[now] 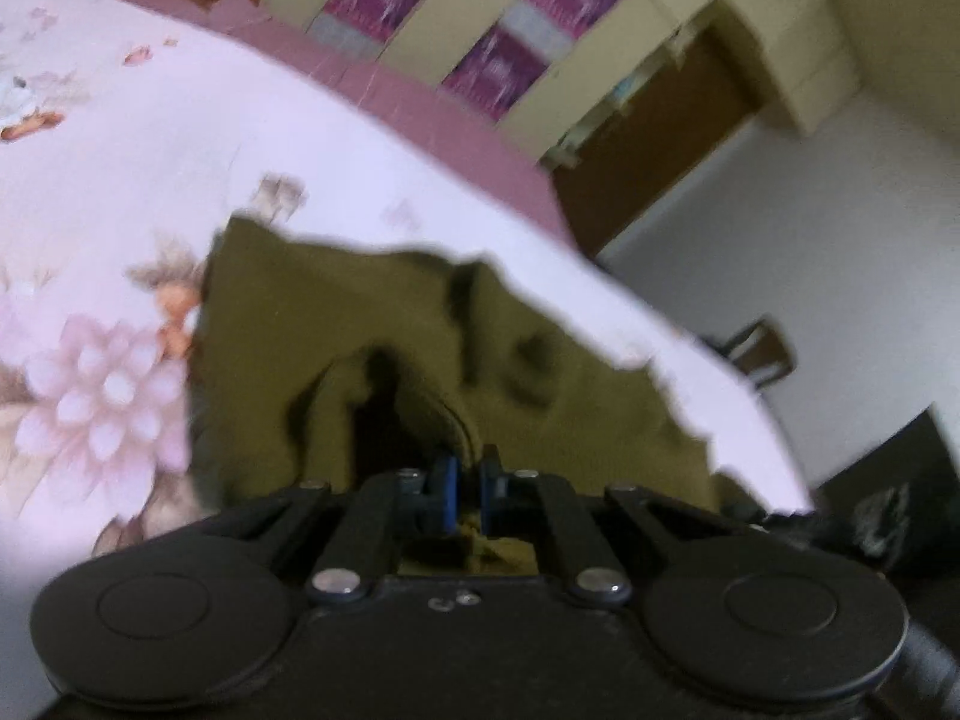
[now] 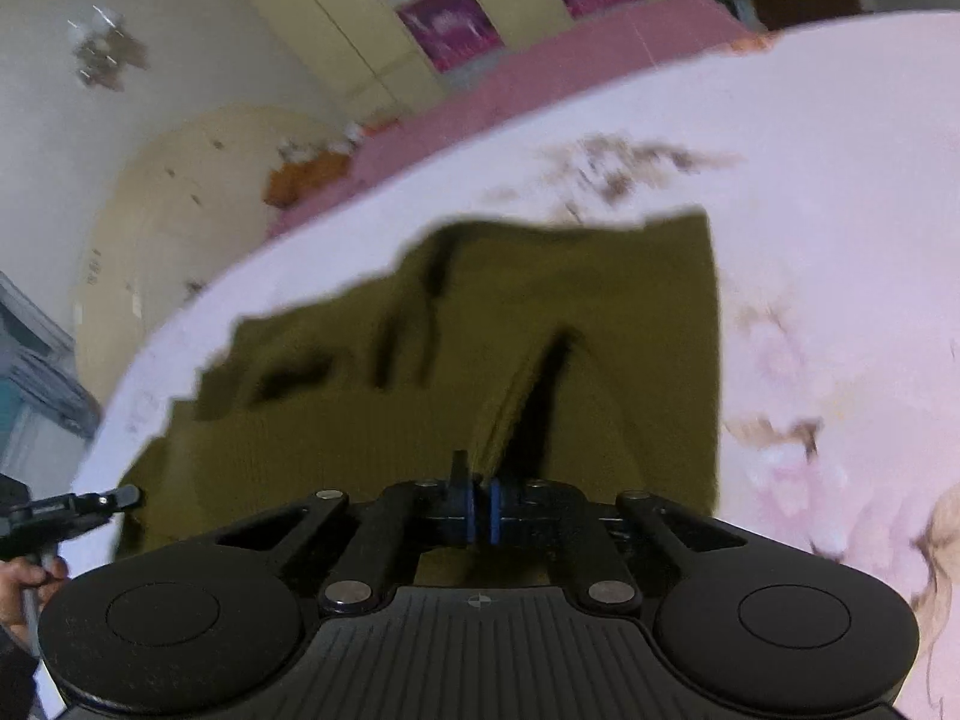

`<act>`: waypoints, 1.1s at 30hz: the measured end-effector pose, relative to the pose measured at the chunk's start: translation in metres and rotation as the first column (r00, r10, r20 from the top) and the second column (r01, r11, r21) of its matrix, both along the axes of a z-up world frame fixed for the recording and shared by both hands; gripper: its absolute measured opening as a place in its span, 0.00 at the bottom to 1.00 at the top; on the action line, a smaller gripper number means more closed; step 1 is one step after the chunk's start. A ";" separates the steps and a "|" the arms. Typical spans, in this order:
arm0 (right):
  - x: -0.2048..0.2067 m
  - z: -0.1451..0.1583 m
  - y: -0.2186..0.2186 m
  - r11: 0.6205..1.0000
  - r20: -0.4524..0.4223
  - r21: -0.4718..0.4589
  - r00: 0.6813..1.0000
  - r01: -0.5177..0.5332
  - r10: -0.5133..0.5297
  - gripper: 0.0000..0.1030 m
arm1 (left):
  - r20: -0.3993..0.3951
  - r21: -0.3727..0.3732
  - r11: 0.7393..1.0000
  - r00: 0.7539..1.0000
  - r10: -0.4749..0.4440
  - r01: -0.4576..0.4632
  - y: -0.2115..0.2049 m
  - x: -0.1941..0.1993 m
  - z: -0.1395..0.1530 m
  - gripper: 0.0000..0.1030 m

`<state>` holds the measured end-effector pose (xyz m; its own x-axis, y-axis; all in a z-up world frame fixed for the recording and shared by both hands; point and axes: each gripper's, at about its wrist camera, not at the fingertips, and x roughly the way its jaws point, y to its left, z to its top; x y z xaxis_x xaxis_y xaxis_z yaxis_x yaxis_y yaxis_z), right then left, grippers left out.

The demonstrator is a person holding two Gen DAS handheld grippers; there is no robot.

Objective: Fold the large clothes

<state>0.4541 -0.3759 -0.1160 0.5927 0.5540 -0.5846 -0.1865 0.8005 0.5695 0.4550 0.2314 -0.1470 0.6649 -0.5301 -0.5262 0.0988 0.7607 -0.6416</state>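
Pale floral bedding covers the bed [image 1: 150, 138] that carries everything, with a pink sheet edge and cream wardrobe doors [image 1: 456, 18] behind it. Starting at our left, the left gripper [image 1: 467, 495] has its blue pads drawn nearly together, and a ridge of the olive-green garment [image 1: 336, 312] runs up into the narrow gap between them, so we judge it to be pinching a near edge of the cloth. From that gripper the garment spreads straight ahead and a little to the right across the bed, rumpled into dark creases. Moving right, the right gripper [image 2: 478, 510] also has its pads pressed close, with a raised fold of the same garment [image 2: 630, 324] rising from just in front of them; whether cloth is truly caught there we cannot tell for sure, though the taut fold suggests it is. In the right wrist view the other gripper's tip [image 2: 90, 504] shows at the far left edge of the cloth, held by a hand [image 2: 24, 588], so both grippers sit along the same near edge, well apart. That edge runs crosswise between them, and the coming fold would carry it away from us toward the far edge. Motion blur smears both views, the near hem is hidden under the gripper bodies, and we cannot tell what kind of garment it is.
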 end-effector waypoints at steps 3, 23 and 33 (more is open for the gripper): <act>0.012 0.014 -0.009 0.997 0.038 0.060 0.998 0.043 -0.046 0.04 | 0.032 -0.077 0.997 0.999 0.017 -0.014 0.007 0.017 0.011 0.06; 0.084 -0.003 -0.010 0.982 0.020 -0.041 0.982 0.187 -0.186 0.62 | 0.004 0.086 0.989 0.993 0.120 -0.119 0.022 0.098 -0.010 0.72; 0.095 -0.024 0.046 0.932 0.056 -0.356 0.997 0.064 -0.047 0.33 | 0.017 0.631 0.774 0.997 -0.069 0.043 -0.068 0.118 -0.018 0.15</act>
<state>0.5486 -0.3301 -0.1404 0.6470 0.2790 -0.7097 -0.1550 0.9594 0.2358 0.5726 0.1638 -0.1652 0.6704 -0.1252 -0.7313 0.1672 0.9858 -0.0155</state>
